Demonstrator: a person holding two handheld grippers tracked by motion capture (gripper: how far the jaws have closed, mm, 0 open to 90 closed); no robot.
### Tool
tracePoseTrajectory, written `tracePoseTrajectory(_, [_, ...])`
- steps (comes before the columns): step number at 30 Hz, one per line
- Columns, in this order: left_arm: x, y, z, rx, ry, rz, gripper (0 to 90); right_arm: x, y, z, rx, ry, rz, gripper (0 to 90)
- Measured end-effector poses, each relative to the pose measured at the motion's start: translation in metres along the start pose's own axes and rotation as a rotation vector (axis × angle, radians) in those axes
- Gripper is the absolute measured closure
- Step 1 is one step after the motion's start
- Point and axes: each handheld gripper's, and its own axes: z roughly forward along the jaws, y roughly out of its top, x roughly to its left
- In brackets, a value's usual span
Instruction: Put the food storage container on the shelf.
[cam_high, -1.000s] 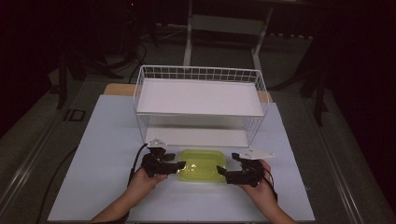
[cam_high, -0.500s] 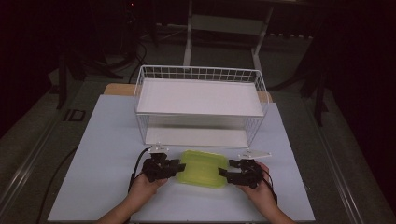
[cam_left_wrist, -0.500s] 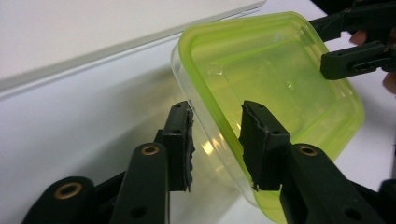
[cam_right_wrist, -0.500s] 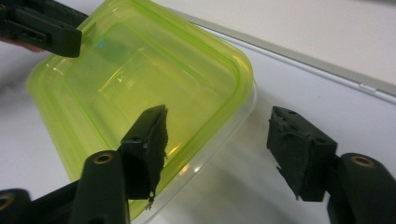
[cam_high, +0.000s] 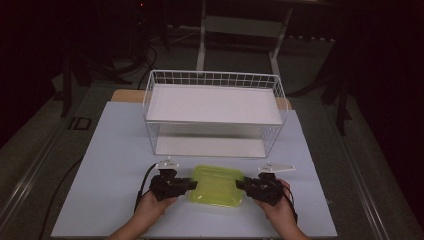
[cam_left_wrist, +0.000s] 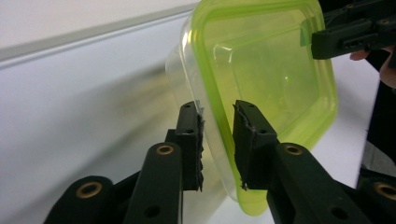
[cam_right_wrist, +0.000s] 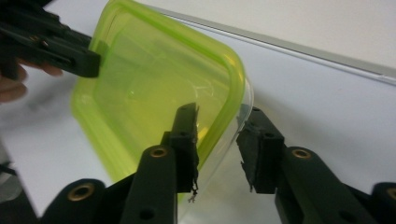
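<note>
A rounded-square clear plastic box (cam_high: 216, 186) with a glossy lime lid lies on the white table (cam_high: 110, 150), just before the wire rack (cam_high: 215, 116). Left gripper (cam_high: 189, 184) and right gripper (cam_high: 242, 185) straddle opposite rims, jaws parted, neither clamped.

Dim lab or recording studio, white table (cam_high: 100, 165) under a fixed light, dark stands and cables (cam_high: 150, 55) on the grey floor (cam_high: 30, 150) behind

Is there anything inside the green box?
Nothing shows inside the lidded container. Through its green lid and clear base you see just the table. The left gripper and right gripper straddle its edges, hiding those small parts.
</note>
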Motion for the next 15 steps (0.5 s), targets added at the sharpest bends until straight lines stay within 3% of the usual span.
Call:
tracePoseTrajectory(4, [-0.004, -0.003, -0.005, -0.017, 0.013, -0.012, 79.2, 0.007, 0.001, -0.003, -0.029, -0.027, 0.005, 76.7])
tracePoseTrajectory(15, [-0.009, 0.008, -0.013, -0.049, 0.037, -0.003, 80.6, 0.007, 0.01, -0.007, -0.05, -0.028, 0.011, 77.2])
